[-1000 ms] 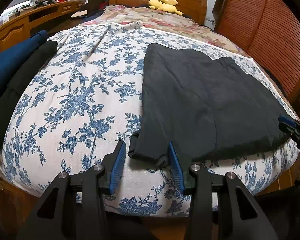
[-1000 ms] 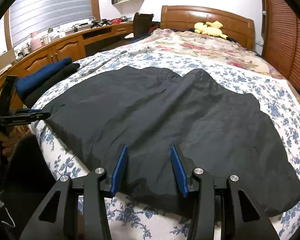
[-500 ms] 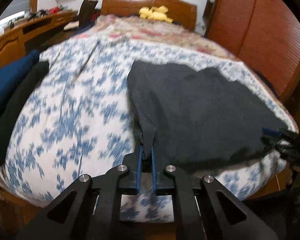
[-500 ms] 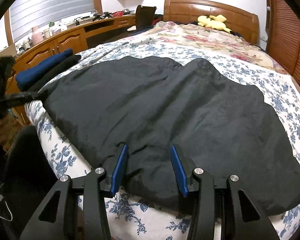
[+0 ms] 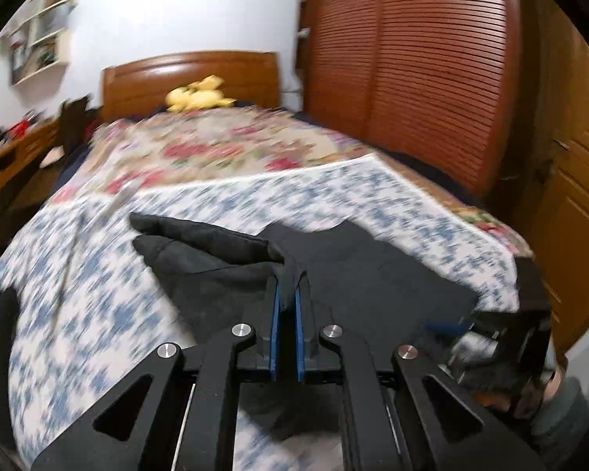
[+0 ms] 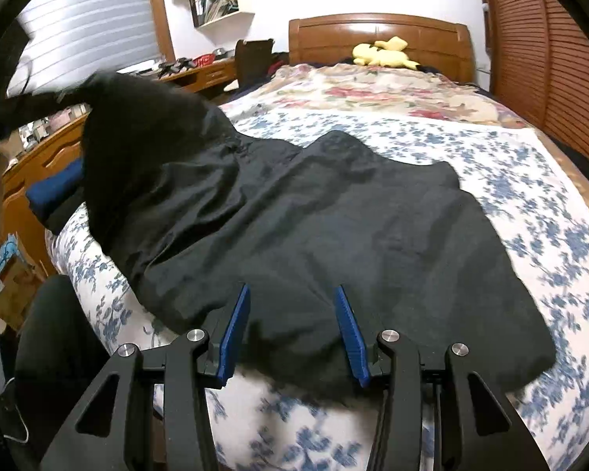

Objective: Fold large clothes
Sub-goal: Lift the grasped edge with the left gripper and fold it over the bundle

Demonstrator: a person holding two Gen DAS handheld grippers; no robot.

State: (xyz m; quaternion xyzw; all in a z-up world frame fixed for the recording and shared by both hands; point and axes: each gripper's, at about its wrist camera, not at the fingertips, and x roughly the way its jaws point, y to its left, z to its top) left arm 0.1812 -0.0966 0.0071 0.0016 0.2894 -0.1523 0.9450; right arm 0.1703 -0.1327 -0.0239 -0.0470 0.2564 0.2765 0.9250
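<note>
The bed [image 6: 530,180] carries the whole job, and the black garment [image 6: 333,227] lies across its blue-flowered sheet [image 5: 78,314], near the foot. Big change: 1 second ago that cloth lay flat; now its left edge is up in the air and swinging over the middle, so the 1st fold looks under way. That's your left gripper [image 5: 287,306], which was apart and is now clamped on the garment's corner, carrying it across. Your right gripper [image 6: 292,329] sits where it was, fingers apart, straddling the near hem without pinching it. Lay the lifted edge down square; slack cloth may bunch where it lands.
</note>
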